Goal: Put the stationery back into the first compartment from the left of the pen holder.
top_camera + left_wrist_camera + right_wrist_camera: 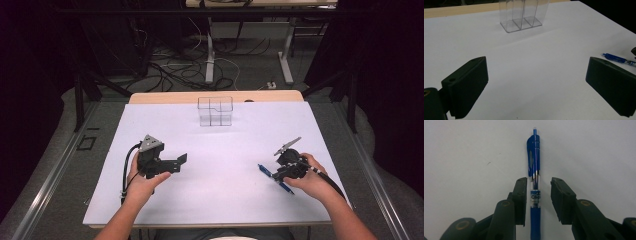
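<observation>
A blue click pen (265, 171) lies on the white table top at the right. In the right gripper view the pen (534, 157) runs straight away from the camera. My right gripper (539, 181) points down over it with one jaw on each side of the barrel. The left jaw stands close against the barrel, and a gap shows on the right side, so the pads do not press. In the high view the right gripper (278, 178) sits low over the pen. My left gripper (179, 164) rests at the left, wide open and holding nothing (536, 65).
A clear plastic holder (215, 111) with several compartments stands upright at the far middle of the white sheet (225, 145). It also appears ahead in the left gripper view (522, 13), where the pen (615, 58) lies at the right. The table's wooden far edge (165, 97) lies beyond.
</observation>
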`<state>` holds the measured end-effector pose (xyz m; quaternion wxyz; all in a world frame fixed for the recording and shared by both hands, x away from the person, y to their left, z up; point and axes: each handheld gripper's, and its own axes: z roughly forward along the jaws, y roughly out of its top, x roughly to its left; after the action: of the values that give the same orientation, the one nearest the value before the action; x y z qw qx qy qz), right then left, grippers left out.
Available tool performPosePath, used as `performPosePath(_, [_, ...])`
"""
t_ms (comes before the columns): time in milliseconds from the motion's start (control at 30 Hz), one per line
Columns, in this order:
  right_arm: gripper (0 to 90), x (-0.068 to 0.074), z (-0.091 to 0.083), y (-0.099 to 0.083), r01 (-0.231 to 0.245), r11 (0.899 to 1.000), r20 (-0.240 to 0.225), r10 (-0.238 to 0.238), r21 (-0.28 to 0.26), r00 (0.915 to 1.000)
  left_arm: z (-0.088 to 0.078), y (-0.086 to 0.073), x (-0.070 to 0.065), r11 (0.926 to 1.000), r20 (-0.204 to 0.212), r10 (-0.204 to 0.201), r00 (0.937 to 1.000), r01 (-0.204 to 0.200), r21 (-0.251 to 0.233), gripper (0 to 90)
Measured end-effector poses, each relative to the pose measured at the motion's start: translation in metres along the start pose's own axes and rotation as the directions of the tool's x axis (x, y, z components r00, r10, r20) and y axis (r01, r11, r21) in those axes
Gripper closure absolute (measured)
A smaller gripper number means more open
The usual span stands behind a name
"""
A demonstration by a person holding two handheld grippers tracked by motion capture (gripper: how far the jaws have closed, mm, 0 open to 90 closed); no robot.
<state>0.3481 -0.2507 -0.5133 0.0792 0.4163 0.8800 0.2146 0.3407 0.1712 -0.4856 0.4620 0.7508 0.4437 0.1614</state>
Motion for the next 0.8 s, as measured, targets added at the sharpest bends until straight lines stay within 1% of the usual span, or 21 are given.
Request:
performPosePath(33, [67.1, 0.000, -0.002, 0.001, -0.006, 0.999, 0.002, 0.006, 0.049, 1.0000, 0.000, 0.000, 0.000, 0.9999, -0.004, 0.010, 0.9999, -0.010, -0.001, 4.2])
performPosePath(67, [68.1, -0.001, -0.001, 0.001, -0.008, 0.997, 0.000, 0.008, 0.075, 1.0000, -0.001, 0.000, 0.000, 0.9999, -0.003, 0.012, 0.9999, -0.012, 0.003, 4.2])
performPosePath(100, [68.5, 0.000, 0.000, 0.000, -0.029, 0.997, -0.002, 0.029, 0.068, 0.9996, -0.001, -0.001, -0.001, 1.0000, 0.000, -0.001, 1.0000, 0.001, 0.009, 4.2])
performPosePath(133, [68.5, 0.000, 0.000, 0.000, -0.029, 0.997, -0.002, 0.029, 0.068, 0.9996, -0.001, -0.001, -0.001, 1.0000, -0.005, 0.006, 1.0000, -0.006, 0.008, 4.2])
performPosePath(167, [68.8, -0.001, 0.002, 0.000, -0.017, 0.998, -0.016, 0.018, 0.065, 0.9997, -0.001, -0.001, -0.001, 0.9999, -0.006, 0.012, 0.9999, -0.012, 0.004, 4.2])
performPosePath(200, [68.9, -0.001, 0.000, 0.001, -0.008, 0.993, -0.008, 0.009, 0.119, 0.9999, -0.001, -0.001, -0.001, 0.9999, -0.009, 0.014, 0.9999, -0.014, 0.004, 4.2])
performPosePath(233, [68.9, 0.000, 0.004, 0.000, -0.024, 0.996, -0.015, 0.025, 0.085, 0.9996, -0.002, -0.001, -0.001, 0.9999, -0.010, 0.017, 0.9998, -0.017, 0.003, 4.2])
performPosePath(267, [68.9, 0.000, 0.005, 0.000, -0.031, 0.996, -0.015, 0.032, 0.090, 0.9994, -0.002, -0.001, 0.000, 0.9999, -0.012, 0.015, 0.9998, -0.015, 0.004, 4.2])
performPosePath(333, [69.4, -0.001, 0.008, 0.001, -0.024, 0.994, -0.001, 0.024, 0.103, 0.9997, -0.003, -0.001, 0.000, 0.9999, -0.012, 0.014, 0.9998, -0.014, 0.002, 4.2])
performPosePath(400, [70.4, -0.002, 0.010, 0.001, -0.027, 0.993, 0.000, 0.027, 0.112, 0.9996, -0.003, -0.001, 0.001, 0.9999, -0.016, 0.011, 0.9998, -0.011, 0.000, 4.2])
performPosePath(433, [71.3, -0.002, 0.010, 0.001, -0.036, 0.990, -0.005, 0.037, 0.133, 0.9993, -0.003, -0.001, 0.002, 0.9999, -0.017, 0.010, 0.9998, -0.010, -0.005, 4.2])
performPosePath(467, [71.4, -0.001, 0.012, 0.000, -0.047, 0.993, -0.013, 0.049, 0.110, 0.9987, -0.003, 0.000, 0.002, 0.9999, -0.017, 0.013, 0.9998, -0.013, -0.004, 4.2])
performPosePath(500, [71.6, -0.001, 0.011, 0.000, -0.048, 0.991, -0.010, 0.050, 0.126, 0.9987, -0.003, 0.000, 0.003, 0.9999, -0.017, 0.012, 0.9998, -0.012, -0.005, 4.2])
performPosePath(533, [71.8, -0.002, 0.012, -0.001, -0.049, 0.991, -0.015, 0.051, 0.122, 0.9986, -0.003, -0.001, 0.003, 1.0000, -0.018, 0.009, 0.9998, -0.009, -0.001, 4.2])
performPosePath(567, [72.1, -0.001, 0.012, -0.001, -0.069, 0.990, -0.010, 0.070, 0.125, 0.9975, -0.003, -0.001, 0.003, 1.0000, -0.018, 0.002, 0.9998, -0.002, -0.002, 4.2])
performPosePath(600, [72.3, -0.001, 0.010, 0.000, -0.055, 0.986, -0.008, 0.057, 0.160, 0.9984, -0.003, -0.001, 0.003, 1.0000, -0.020, 0.002, 0.9998, -0.002, -0.001, 4.2])
performPosePath(633, [72.6, -0.002, 0.012, -0.001, -0.043, 0.990, -0.011, 0.045, 0.136, 0.9989, -0.003, -0.001, 0.003, 1.0000, -0.022, 0.008, 0.9997, -0.008, -0.002, 4.2])
performPosePath(700, [73.2, -0.002, 0.013, -0.002, -0.046, 0.989, -0.019, 0.049, 0.142, 0.9986, -0.003, 0.000, 0.003, 1.0000, -0.024, 0.007, 0.9997, -0.007, 0.000, 4.2])
performPosePath(733, [73.7, -0.002, 0.014, -0.002, -0.042, 0.989, -0.013, 0.044, 0.145, 0.9989, -0.003, -0.001, 0.003, 1.0000, -0.023, 0.005, 0.9997, -0.005, -0.001, 4.2])
performPosePath(767, [74.6, 0.001, 0.014, -0.002, -0.069, 0.985, -0.018, 0.073, 0.157, 0.9972, -0.003, -0.001, 0.003, 1.0000, -0.023, 0.005, 0.9997, -0.005, -0.002, 4.2])
performPosePath(800, [74.6, 0.001, 0.014, -0.002, -0.069, 0.985, -0.018, 0.073, 0.157, 0.9972, -0.002, 0.000, 0.004, 1.0000, -0.023, 0.005, 0.9997, -0.005, -0.002, 4.2])
